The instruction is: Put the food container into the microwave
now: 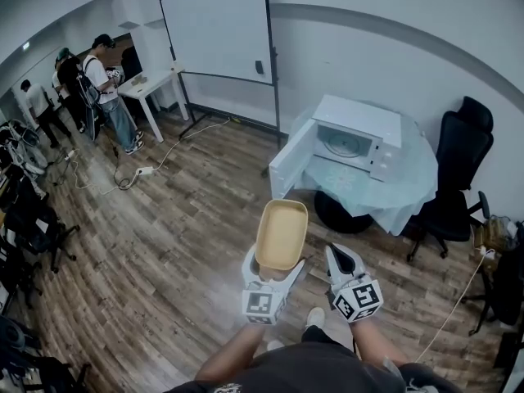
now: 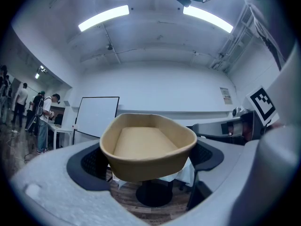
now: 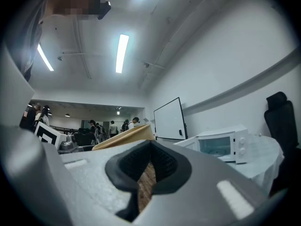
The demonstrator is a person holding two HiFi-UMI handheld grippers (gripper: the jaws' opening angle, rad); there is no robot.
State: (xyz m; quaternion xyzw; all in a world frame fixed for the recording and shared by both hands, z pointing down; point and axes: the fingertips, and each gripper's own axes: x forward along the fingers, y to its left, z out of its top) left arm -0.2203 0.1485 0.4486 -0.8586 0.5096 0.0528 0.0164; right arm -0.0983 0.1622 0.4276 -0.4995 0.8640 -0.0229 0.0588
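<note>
My left gripper [image 1: 274, 266] is shut on the near end of a tan, empty food container [image 1: 282, 234], holding it level in the air over the wood floor. In the left gripper view the container [image 2: 148, 147] sits between both black pads. My right gripper [image 1: 339, 256] hangs just right of it, shut, with nothing between its pads [image 3: 149, 166]; the container's edge [image 3: 124, 138] shows to its left. The white microwave [image 1: 352, 142] stands ahead on a round table [image 1: 413, 188] with its door [image 1: 291, 160] swung open to the left. Its cavity shows a turntable.
A black office chair [image 1: 458, 170] stands right of the table. A whiteboard on a stand [image 1: 217, 27] is against the far wall, and a white desk [image 1: 151, 84] with several people [image 1: 106, 88] is far left. A cable and power strip [image 1: 139, 173] lie on the floor.
</note>
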